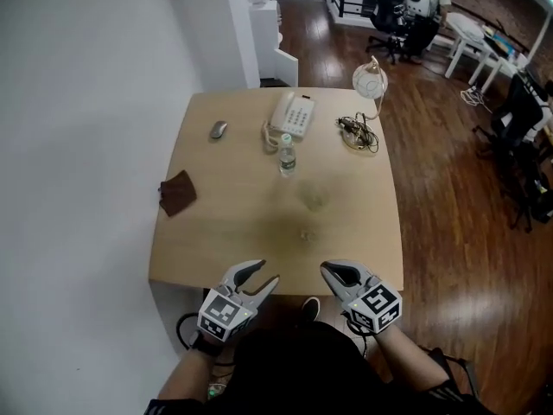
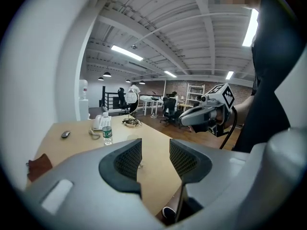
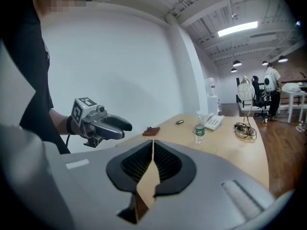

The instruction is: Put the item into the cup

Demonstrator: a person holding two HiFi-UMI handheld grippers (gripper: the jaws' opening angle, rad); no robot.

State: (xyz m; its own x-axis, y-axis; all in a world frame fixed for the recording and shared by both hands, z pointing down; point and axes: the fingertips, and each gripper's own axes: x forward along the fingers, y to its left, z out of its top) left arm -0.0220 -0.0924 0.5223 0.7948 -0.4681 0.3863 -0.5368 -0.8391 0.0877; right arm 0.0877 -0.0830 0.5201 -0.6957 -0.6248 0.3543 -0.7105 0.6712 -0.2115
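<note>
A faint clear cup point(image 1: 314, 199) stands near the middle of the wooden table point(image 1: 216, 232). A tiny pale item point(image 1: 305, 234) lies just in front of it; I cannot tell what it is. My left gripper point(image 1: 263, 273) hovers at the table's near edge, open with nothing between its jaws point(image 2: 155, 157). My right gripper point(image 1: 327, 268) is level with it to the right, shut and empty point(image 3: 153, 155). Both are well short of the cup and the item. Each gripper shows in the other's view: the right gripper point(image 2: 192, 119) and the left gripper point(image 3: 125, 125).
A water bottle point(image 1: 287, 156) stands beyond the cup, with a white phone point(image 1: 292, 115) and a mouse point(image 1: 219, 129) behind it. A brown cloth point(image 1: 178, 193) lies at the left edge. A desk lamp point(image 1: 370, 80) and cables point(image 1: 357, 132) occupy the far right corner.
</note>
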